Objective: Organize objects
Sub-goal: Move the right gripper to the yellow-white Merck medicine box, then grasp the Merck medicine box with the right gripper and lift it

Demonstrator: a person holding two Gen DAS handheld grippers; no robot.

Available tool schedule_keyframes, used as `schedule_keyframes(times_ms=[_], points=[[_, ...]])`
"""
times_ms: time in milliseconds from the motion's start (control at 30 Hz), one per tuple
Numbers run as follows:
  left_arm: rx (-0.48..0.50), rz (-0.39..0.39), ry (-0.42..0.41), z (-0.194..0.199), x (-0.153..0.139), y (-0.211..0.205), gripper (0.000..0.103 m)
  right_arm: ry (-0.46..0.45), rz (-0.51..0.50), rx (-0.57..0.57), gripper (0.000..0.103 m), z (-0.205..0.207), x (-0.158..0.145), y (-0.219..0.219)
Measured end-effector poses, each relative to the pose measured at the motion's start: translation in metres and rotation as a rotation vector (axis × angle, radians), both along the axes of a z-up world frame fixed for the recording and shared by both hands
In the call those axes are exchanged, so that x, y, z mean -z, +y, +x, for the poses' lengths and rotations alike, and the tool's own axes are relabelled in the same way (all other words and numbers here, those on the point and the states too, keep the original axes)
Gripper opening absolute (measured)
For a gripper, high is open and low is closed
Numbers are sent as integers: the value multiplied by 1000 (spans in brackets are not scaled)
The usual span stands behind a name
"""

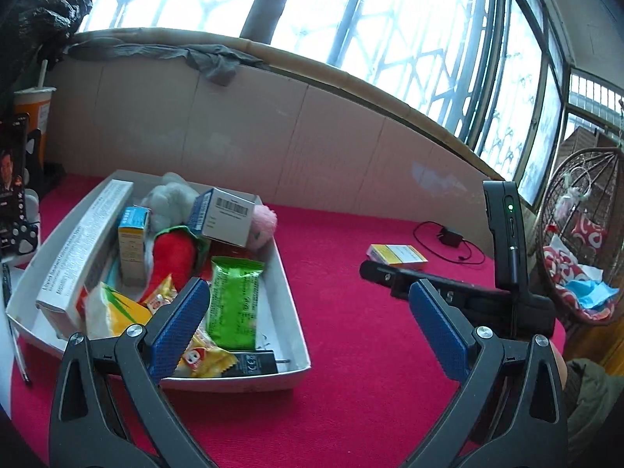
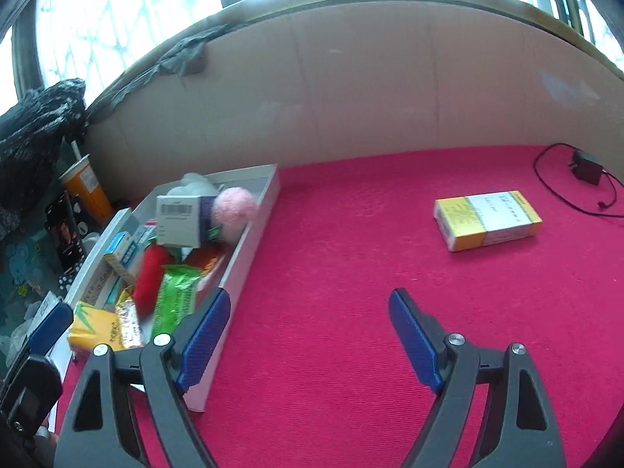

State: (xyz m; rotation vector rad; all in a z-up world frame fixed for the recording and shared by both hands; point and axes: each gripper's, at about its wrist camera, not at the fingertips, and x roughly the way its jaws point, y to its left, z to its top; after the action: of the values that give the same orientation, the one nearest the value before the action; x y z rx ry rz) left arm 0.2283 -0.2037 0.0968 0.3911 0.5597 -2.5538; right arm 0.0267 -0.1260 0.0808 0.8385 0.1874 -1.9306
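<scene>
A home's sunroom — barred bay windows (image 1: 390, 19), a hanging wicker chair (image 1: 581, 234), red carpet (image 2: 370, 234).

Right gripper (image 2: 310, 325) open over red cloth (image 2: 351, 273), nothing between its pads, white tray (image 2: 249, 241) crammed with packets at left, yellow box (image 2: 487, 220) lying apart at right.

A red cloth (image 2: 351, 273) is spread over the surface, backed by a cardboard wall (image 2: 351, 89) with a grey rag (image 1: 218, 62) draped over its top edge. A black charger with its cable (image 2: 585, 171) is seen near the wall. An orange paper cup (image 2: 87, 191) with a straw stands at the left, and a wicker chair (image 1: 577, 234) at the right.
</scene>
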Motion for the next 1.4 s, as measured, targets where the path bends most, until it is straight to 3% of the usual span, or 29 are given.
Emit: schedule_keyframes(times_ms=[167,267,400,633,767,900,1033,1267,1367,1400], points=[[84,81,38,-4,13,-8,103,-64,-11,203,84,-74,4,42],[106,128,48,-8,21,-13,103,-171,2,290,84,-119,14,54],[138,161,73,-6,26,-16,103,-332,3,320,84,-153,27,52],[148,203,118,1,28,-23,103,-351,55,382,84,-184,39,17],[153,242,125,1,32,-30,103,-323,106,404,84,-199,40,-15],[164,249,123,1,32,-31,103,-281,161,357,84,-198,40,-59],[160,250,127,3,32,-32,103,-163,257,268,84,-172,43,-96],[66,219,76,6,31,-32,103,1,341,216,84,-121,51,-73],[-21,171,-41,1,27,-30,103,77,329,182,82,-107,53,-59],[-49,151,-80,0,25,-29,103,73,316,176,75,-106,53,-53]])
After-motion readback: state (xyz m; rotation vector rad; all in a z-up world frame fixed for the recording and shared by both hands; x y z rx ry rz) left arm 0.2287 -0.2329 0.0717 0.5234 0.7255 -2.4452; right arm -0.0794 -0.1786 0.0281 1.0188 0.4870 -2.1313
